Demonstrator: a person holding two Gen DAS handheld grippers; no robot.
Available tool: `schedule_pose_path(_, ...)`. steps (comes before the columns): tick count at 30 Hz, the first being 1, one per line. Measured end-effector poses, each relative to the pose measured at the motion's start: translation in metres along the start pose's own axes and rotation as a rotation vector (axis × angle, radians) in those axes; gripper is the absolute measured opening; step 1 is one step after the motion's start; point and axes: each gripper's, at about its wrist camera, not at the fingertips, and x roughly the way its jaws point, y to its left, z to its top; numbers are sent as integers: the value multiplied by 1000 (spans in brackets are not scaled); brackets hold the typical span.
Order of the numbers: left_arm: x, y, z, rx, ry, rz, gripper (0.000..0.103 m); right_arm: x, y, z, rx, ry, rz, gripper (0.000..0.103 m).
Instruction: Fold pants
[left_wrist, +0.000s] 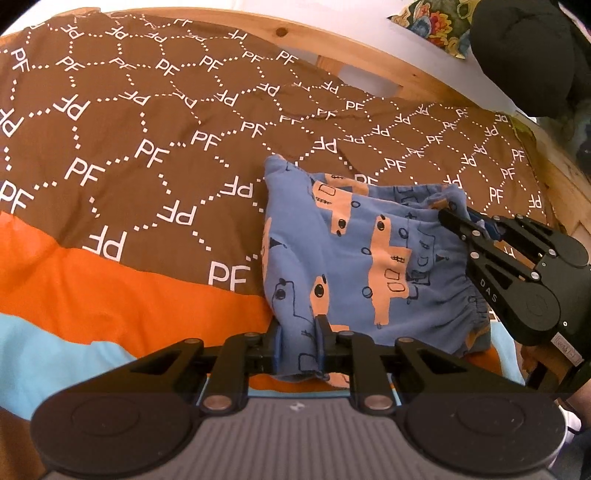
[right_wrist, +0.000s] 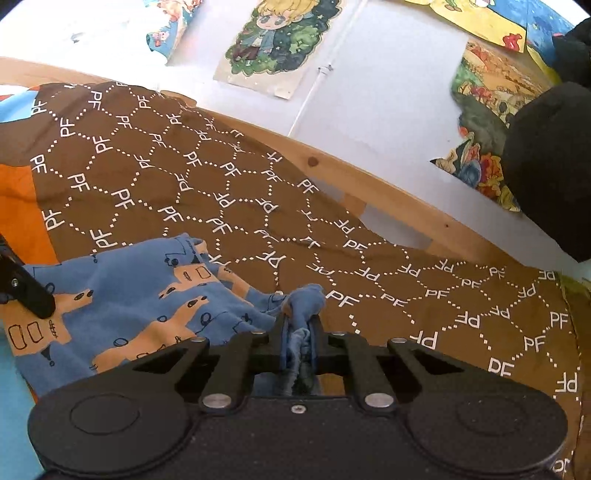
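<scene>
1. A bunched edge of the blue pants (left_wrist: 332, 258) is clamped by the left gripper (left_wrist: 298, 339).
2. Another corner is pinched by the right gripper (right_wrist: 298, 332).
3. The pants are lying on the brown bedspread (left_wrist: 147, 129); a fold is judged underway, and a level carry-over is called for next.

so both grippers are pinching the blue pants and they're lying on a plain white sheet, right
Not quite. Both grippers do pinch the pants: the left gripper at a near edge, the right gripper on bunched fabric. But the cover under them is not plain white: it is brown with white PF letters and dotted lines, plus orange and light blue bands. The left wrist view shows it.
</scene>
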Motion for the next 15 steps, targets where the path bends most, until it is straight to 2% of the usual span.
schedule_pose_path(15, -12, -14, -6, 69, -103, 23, 18, -17, 0, 16, -108, -100, -48, 10)
